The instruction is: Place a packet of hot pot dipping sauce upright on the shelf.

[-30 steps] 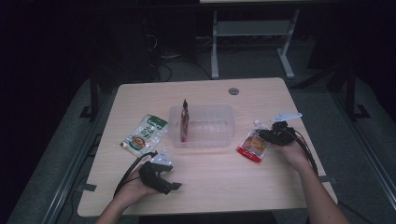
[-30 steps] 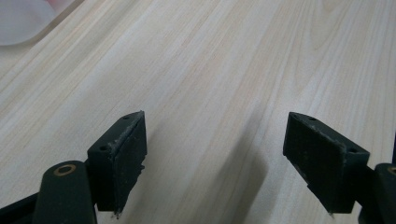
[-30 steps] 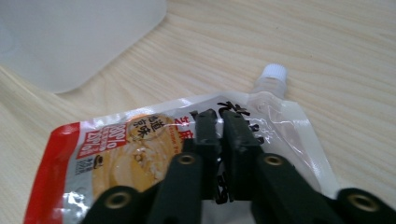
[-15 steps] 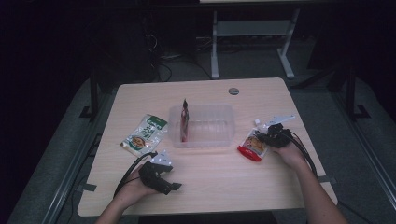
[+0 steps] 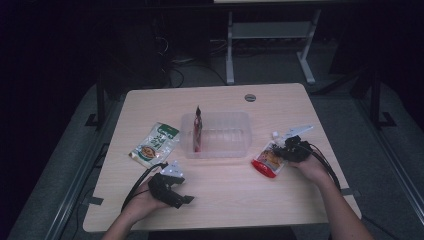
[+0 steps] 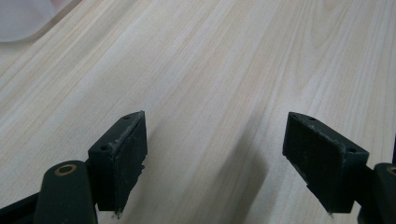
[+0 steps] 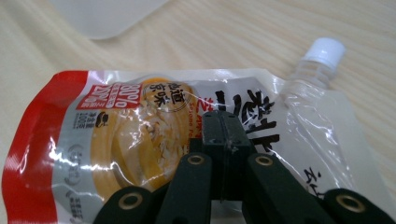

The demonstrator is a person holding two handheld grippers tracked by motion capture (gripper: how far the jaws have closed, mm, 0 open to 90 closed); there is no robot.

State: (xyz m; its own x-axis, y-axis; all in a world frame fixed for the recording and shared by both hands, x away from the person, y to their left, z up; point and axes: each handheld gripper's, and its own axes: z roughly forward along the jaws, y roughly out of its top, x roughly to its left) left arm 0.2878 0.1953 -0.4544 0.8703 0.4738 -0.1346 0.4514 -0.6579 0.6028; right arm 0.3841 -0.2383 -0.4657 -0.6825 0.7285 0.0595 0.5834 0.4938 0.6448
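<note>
A red and white spouted sauce pouch (image 5: 267, 161) lies on the wooden table right of a clear plastic bin (image 5: 241, 146). My right gripper (image 5: 289, 150) sits at its spout end. In the right gripper view the jaws (image 7: 224, 122) are pressed together on the pouch's film (image 7: 126, 135), near its white cap (image 7: 325, 49). My left gripper (image 5: 182, 200) rests at the table's front left. Its jaws (image 6: 215, 158) stand wide open over bare wood, with nothing between them.
A dark red packet (image 5: 198, 131) stands upright at the bin's left end. A green and white packet (image 5: 154, 145) lies flat left of the bin. A round grommet (image 5: 250, 97) sits near the table's far edge. Metal frame legs stand beyond the table.
My right hand has shifted slightly left onto the pouch's spout end, and the pouch has moved a little with it. The left hand has stayed still.
</note>
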